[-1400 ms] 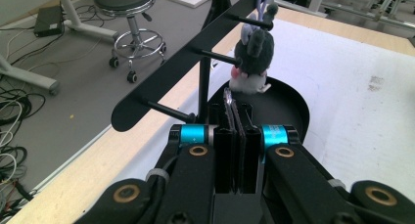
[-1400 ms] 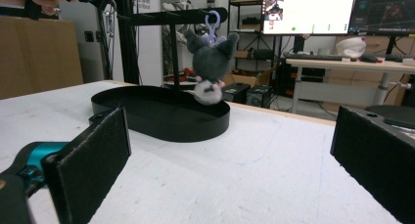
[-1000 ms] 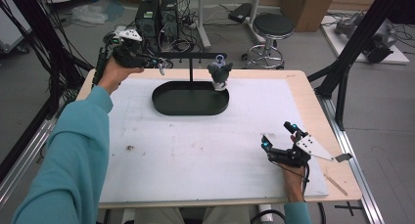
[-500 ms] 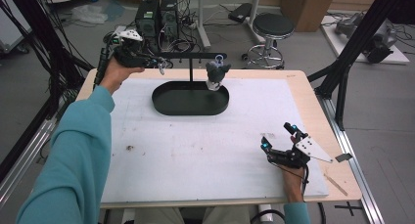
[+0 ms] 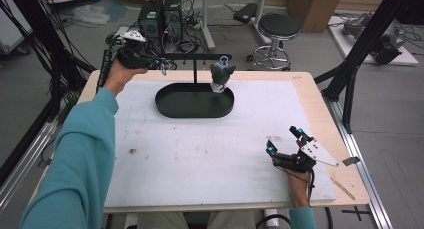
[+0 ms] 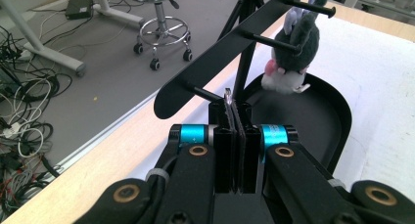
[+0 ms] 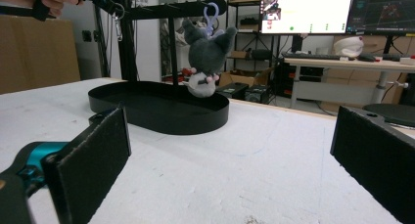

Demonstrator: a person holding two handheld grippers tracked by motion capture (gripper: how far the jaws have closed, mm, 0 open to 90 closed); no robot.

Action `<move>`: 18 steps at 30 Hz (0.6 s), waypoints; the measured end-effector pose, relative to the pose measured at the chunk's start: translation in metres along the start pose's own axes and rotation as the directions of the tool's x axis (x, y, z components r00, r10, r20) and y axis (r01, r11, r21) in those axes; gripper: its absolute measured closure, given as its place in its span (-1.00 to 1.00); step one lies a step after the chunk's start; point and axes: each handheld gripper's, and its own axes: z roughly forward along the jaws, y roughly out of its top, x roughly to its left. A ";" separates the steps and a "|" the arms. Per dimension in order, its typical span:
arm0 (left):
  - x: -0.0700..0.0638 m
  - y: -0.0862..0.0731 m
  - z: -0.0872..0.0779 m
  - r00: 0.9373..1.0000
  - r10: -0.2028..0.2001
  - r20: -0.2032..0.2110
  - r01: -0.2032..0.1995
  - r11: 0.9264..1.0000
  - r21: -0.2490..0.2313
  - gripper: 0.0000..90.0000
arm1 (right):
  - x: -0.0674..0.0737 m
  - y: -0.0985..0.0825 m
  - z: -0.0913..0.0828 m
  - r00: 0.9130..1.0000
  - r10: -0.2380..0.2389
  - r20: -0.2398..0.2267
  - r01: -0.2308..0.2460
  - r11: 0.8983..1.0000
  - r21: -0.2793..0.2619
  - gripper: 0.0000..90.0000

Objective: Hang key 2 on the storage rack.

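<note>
A black rack (image 5: pixel 195 56) with pegs stands in a black oval tray (image 5: pixel 170 111) at the back of the table. A grey plush toy (image 5: pixel 221 75) hangs from a right-hand peg by a purple clip (image 7: pixel 211 12). My left gripper (image 5: pixel 162 66) is held at the bar's left end, shut on a small silver clip (image 6: pixel 227 94) just short of the end peg (image 6: pixel 203 93). In the right gripper view the clip (image 7: pixel 117 26) dangles beside the bar. My right gripper (image 5: pixel 284 140) rests on the white mat at the front right, open, with nothing between its jaws (image 7: pixel 230 131).
The white mat (image 5: pixel 200 154) covers most of the wooden table (image 5: pixel 320 104). Behind the table stand computer towers (image 5: pixel 160 14), cables and a stool (image 5: pixel 277 29). Black frame posts (image 5: pixel 350 69) rise at the right edge.
The plush toy has swayed slightly to the left on its peg. Both hands have kept still.
</note>
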 end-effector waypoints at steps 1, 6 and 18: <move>0.000 0.000 0.001 1.000 -0.004 -0.005 0.004 1.000 -0.002 0.96 | 0.000 0.000 0.000 1.000 -0.001 -0.001 0.001 1.000 -0.001 -0.99; 0.001 0.000 0.004 0.999 -0.020 -0.044 0.019 1.000 -0.020 0.96 | -0.001 -0.001 0.001 1.000 -0.006 0.005 0.006 1.000 0.002 -0.99; 0.003 -0.001 0.010 0.994 -0.034 -0.105 0.031 0.999 -0.033 0.92 | 0.001 -0.001 0.001 1.000 -0.006 0.004 0.006 1.000 0.008 -0.99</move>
